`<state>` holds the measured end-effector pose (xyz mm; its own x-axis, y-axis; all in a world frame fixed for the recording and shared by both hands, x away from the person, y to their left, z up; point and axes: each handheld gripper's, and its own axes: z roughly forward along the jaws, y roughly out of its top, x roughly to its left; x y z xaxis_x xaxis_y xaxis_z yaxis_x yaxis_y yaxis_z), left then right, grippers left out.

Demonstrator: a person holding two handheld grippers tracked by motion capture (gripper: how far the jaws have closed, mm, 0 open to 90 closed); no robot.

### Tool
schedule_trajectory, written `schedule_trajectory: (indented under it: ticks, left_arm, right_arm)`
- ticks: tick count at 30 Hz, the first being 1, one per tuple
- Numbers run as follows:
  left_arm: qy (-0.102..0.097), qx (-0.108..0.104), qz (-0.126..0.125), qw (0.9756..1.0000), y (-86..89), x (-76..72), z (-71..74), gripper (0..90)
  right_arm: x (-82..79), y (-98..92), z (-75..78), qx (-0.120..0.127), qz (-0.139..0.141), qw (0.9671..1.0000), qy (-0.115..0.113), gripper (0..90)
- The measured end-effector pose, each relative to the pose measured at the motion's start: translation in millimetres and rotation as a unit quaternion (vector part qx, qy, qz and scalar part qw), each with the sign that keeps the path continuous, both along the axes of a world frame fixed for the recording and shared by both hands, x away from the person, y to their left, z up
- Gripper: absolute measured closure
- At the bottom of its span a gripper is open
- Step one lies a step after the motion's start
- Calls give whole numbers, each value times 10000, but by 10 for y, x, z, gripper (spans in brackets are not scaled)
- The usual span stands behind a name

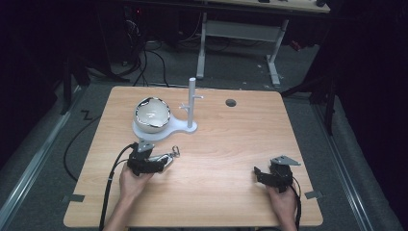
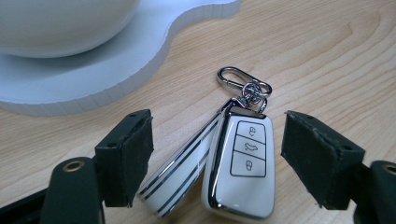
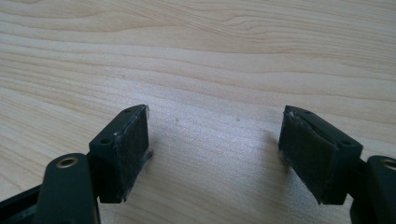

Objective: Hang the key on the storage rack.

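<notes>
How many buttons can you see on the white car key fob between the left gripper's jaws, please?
3, stacked in a column on the key fob face in the left gripper view: one nearest the metal clip, one in the middle, one nearest the left gripper. Other faces are hidden.

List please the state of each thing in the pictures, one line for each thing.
left gripper: open, jaws on either side of the car key, not clamped.
car key: lying flat on the table, buttons up, clip attached.
right gripper: open, empty, above bare wood.
bowl: upright on the white stand base.
white stand: upright, nothing hanging on its pegs.
table: wooden, level.
</notes>
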<state>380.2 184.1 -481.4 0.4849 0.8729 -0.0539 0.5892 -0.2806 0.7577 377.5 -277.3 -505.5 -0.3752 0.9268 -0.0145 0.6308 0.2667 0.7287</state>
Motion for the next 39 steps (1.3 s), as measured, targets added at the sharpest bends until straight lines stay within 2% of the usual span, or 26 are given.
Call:
schedule_trajectory:
  ticks: [10, 13, 17, 19, 22, 28, 34, 39]
  left_arm:
    - [225, 120, -72, 9996, -65, 109, -96, 266]
    - [228, 117, -100, 9996, -87, 105, -113, 269]
    - [266, 229, -166, 9992, -119, 111, -155, 283]
    - [317, 195, -171, 9992, -121, 109, -187, 291]
    - [255, 46, -127, 9996, -104, 85, -205, 314]
    - [234, 1, -82, 9997, -77, 60, -200, 415]
    - [223, 4, -175, 9996, -106, 41, -194, 543]
    - [243, 9, -166, 9996, -111, 36, -189, 575]
  right_arm:
    - [0, 0, 0, 2, 2, 10000, 0, 243]
    - [0, -1, 0, 1, 4, 10000, -1, 243]
    - [0, -1, 0, -1, 7, 10000, -2, 243]
    - [0, -1, 0, -2, 7, 10000, -2, 243]
    - [-1, -1, 0, -2, 9, 10000, -2, 243]
    - [-1, -2, 0, -7, 10, 10000, -4, 243]
    - [-1, -2, 0, -6, 10, 10000, -3, 243]
    - [-1, -2, 0, -8, 11, 10000, -3, 243]
